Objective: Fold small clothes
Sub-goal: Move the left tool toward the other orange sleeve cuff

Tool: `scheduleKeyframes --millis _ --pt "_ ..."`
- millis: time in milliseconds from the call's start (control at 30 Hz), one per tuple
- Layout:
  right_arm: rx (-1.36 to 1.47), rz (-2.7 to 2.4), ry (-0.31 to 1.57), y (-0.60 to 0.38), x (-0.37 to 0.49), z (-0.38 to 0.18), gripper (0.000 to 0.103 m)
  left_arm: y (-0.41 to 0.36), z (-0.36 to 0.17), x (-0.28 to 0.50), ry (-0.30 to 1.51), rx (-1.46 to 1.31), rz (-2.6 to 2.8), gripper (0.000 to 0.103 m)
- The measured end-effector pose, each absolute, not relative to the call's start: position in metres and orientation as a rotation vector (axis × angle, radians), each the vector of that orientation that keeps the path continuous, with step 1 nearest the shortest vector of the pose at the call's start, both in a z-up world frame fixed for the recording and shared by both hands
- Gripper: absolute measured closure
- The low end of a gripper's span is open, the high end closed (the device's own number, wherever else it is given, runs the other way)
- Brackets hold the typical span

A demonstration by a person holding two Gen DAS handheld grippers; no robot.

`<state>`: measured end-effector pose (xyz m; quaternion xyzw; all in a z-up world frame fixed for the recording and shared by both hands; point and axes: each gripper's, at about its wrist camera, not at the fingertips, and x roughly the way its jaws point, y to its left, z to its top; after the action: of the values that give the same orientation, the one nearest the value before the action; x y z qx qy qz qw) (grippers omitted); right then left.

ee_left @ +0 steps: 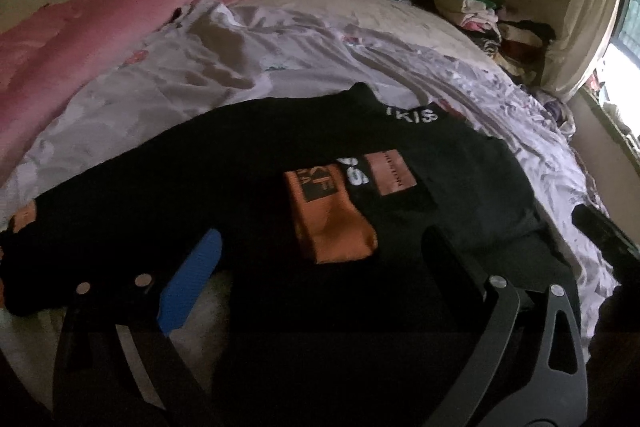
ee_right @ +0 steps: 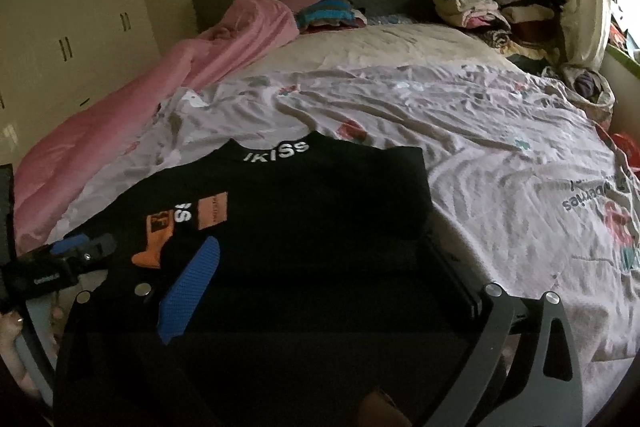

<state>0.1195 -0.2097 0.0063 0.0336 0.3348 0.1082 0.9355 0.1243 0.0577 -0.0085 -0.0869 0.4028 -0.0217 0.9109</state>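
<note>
Black garment (ee_right: 280, 211) with orange patches lies spread on the bed (ee_right: 480, 163), lower centre of both frames. Left hand-held gripper (ee_left: 320, 259) and right hand-held gripper (ee_right: 328, 267) both hang released above it, jaws wide, gripping nothing.

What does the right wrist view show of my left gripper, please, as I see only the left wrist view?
Observer: The left gripper sits at that view's left edge, jaws open, over the black top's left side.
Operator: Thank you; what is the white lettering in full?
Observer: The collar reads IKISS.
Operator: And what lies to the top's right?
Observer: Crumpled sheet, printed with upside-down lettering ending "berries".
</note>
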Motion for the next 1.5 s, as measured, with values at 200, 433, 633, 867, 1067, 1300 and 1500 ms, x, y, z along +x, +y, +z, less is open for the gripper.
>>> scheduleKeyframes --millis 200,433,633,867,1067,1300,1500 --pt "0.044 0.263 0.663 -0.189 0.113 0.014 0.005 0.067 -0.001 0.112 0.812 -0.178 -0.013 0.010" --pt "0.014 0.311 0.652 -0.164 0.107 0.021 0.005 0.087 0.006 0.096 0.799 -0.199 0.025 0.009" --pt "-0.010 0.348 0.639 -0.144 0.103 0.027 0.005 0.108 0.015 0.085 0.778 -0.232 0.069 0.009" --pt "-0.042 0.403 0.625 -0.118 0.099 0.034 0.005 0.132 0.022 0.072 0.760 -0.274 0.109 0.009" --pt "-0.074 0.455 0.614 -0.093 0.096 0.041 0.005 0.157 0.021 0.059 0.762 -0.299 0.170 0.009" --pt "-0.101 0.516 0.609 -0.066 0.094 0.042 0.005 0.188 0.018 0.047 0.773 -0.331 0.251 0.009" --pt "-0.123 0.570 0.629 -0.043 0.093 0.038 0.005 0.212 0.015 0.039 0.782 -0.383 0.308 0.009"
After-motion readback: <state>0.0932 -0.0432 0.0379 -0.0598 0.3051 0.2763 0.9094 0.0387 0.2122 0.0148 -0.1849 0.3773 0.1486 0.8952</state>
